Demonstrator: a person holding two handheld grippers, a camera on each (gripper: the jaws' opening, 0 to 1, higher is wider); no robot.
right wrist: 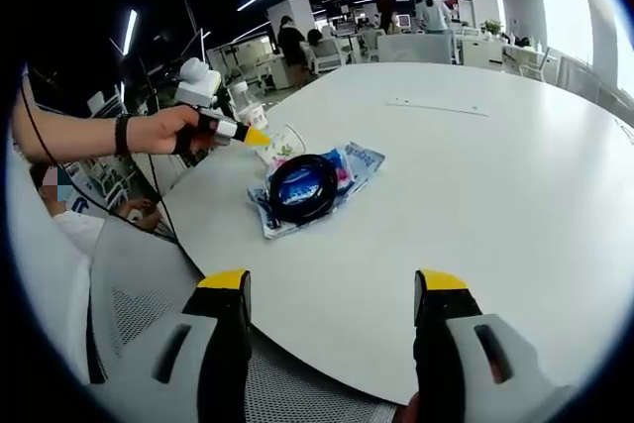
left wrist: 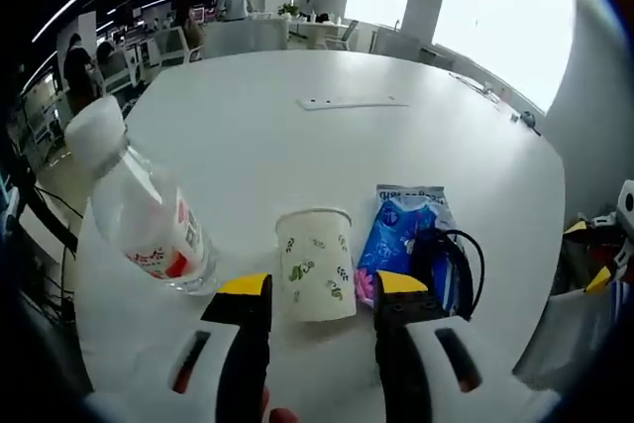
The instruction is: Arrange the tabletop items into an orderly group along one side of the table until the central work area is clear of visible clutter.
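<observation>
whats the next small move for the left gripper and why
Probably ease the left gripper forward and close on the paper cup. Its open jaws already sit on either side of the cup, which stands upright between the bottle and the blue packet. The right gripper hangs open at the table edge, holding nothing.

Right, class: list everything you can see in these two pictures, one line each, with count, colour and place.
Paper cup: one, white with green leaf print, just ahead of the left gripper's open jaws.
Water bottle: one, clear, red-and-white label, left of the cup.
Packet: one, blue, right of the cup.
Coiled cable: one, black, on the packet.
Flat strip: one, white, mid-table.
Table: one, white, round-edged.
Mesh chair: one, grey, beside the table.
Left gripper: yellow-tipped, open.
Right gripper: yellow-tipped, open, empty.
</observation>
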